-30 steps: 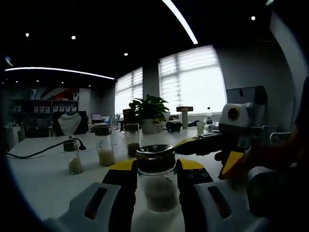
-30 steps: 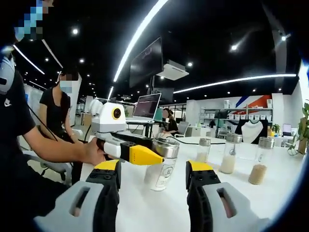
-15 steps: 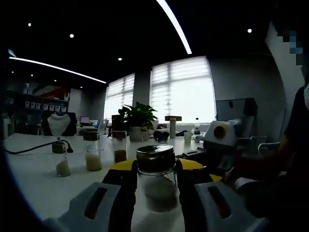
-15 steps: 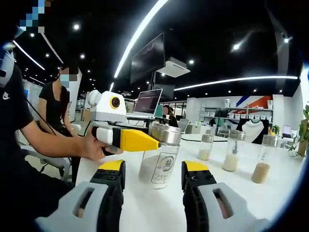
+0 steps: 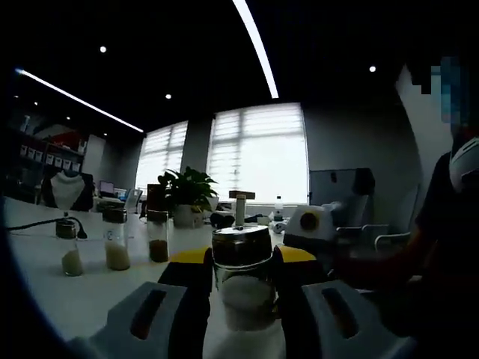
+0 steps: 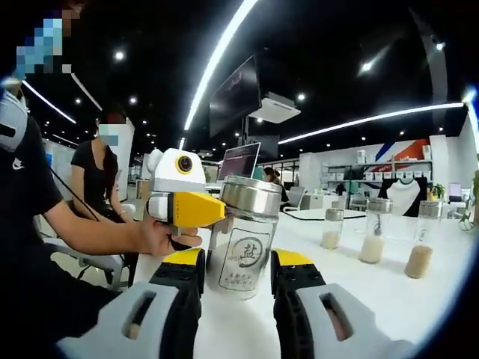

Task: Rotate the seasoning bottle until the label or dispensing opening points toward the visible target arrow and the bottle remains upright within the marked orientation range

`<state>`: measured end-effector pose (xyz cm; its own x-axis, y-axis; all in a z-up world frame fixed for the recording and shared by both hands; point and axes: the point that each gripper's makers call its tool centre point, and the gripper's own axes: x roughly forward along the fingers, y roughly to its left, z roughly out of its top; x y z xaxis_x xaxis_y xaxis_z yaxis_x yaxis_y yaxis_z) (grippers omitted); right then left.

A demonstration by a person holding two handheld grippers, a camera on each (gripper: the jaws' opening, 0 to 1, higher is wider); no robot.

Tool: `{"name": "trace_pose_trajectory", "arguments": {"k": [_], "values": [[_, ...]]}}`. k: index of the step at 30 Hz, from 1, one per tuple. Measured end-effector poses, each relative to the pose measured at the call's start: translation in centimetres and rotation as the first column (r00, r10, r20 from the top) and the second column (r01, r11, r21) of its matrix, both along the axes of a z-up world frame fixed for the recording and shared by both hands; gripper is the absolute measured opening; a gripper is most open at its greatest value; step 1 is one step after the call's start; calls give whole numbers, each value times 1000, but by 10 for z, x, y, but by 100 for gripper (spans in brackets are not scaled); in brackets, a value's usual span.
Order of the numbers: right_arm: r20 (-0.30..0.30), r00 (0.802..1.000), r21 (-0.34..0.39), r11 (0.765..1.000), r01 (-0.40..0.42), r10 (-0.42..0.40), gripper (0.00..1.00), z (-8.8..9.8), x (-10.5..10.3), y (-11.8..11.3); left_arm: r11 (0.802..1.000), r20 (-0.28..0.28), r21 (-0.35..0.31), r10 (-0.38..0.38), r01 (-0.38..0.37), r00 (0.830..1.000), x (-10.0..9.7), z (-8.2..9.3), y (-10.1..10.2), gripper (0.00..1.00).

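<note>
The seasoning bottle [image 6: 243, 243] is clear glass with a metal lid, white grains and a printed label that faces the right gripper view. It stands upright on the white table [image 6: 389, 307]. My right gripper [image 6: 238, 260] has its yellow-tipped jaws against both sides of the bottle's lower half. My left gripper [image 6: 196, 209] comes in from the left, held by a person's hand, with its yellow jaw at the bottle's shoulder. In the left gripper view, the bottle [image 5: 241, 278] sits tight between my left gripper's [image 5: 241, 258] jaws. No arrow mark shows.
Three more seasoning bottles stand in a row [image 6: 372, 238] [image 5: 116, 243] farther along the table. A potted plant [image 5: 183, 196] stands behind them. A cable [image 5: 34, 224] lies at the far left. A second person [image 6: 97, 176] sits behind the holder's arm, and a laptop [image 6: 239, 161] stands beyond.
Both cameras have swung and come closer to the bottle. My right gripper's jaws have narrowed from wide apart to touching the bottle. The left gripper has kept its hold.
</note>
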<state>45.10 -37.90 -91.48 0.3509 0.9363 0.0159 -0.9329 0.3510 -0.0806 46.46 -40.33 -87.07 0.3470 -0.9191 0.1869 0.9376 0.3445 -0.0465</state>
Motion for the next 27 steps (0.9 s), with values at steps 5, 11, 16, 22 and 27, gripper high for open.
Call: {"name": "trace_pose_trajectory", "arguments": {"k": [5,11,16,22,27], "values": [[15,993,-83,990,117,-116,31,-7,11,-4,999,38,36,33,-34,999,5,-7,-4,34],[27,979,-91,975,204,-202,30,-5,14,-1,998,60,21,50,-52,997,7,-5,-2,35],[28,955,-106,949,296,-295,30,-12,24,-4,993,100,53,98,-104,990,13,-9,-2,35],[67,920,-128,911,392,-386,30,-11,30,-6,981,7,-17,191,-191,982,23,-9,3,35],[19,903,-80,900,429,-429,29,-11,34,-8,962,-34,25,273,-273,961,28,-10,-2,36]]}}
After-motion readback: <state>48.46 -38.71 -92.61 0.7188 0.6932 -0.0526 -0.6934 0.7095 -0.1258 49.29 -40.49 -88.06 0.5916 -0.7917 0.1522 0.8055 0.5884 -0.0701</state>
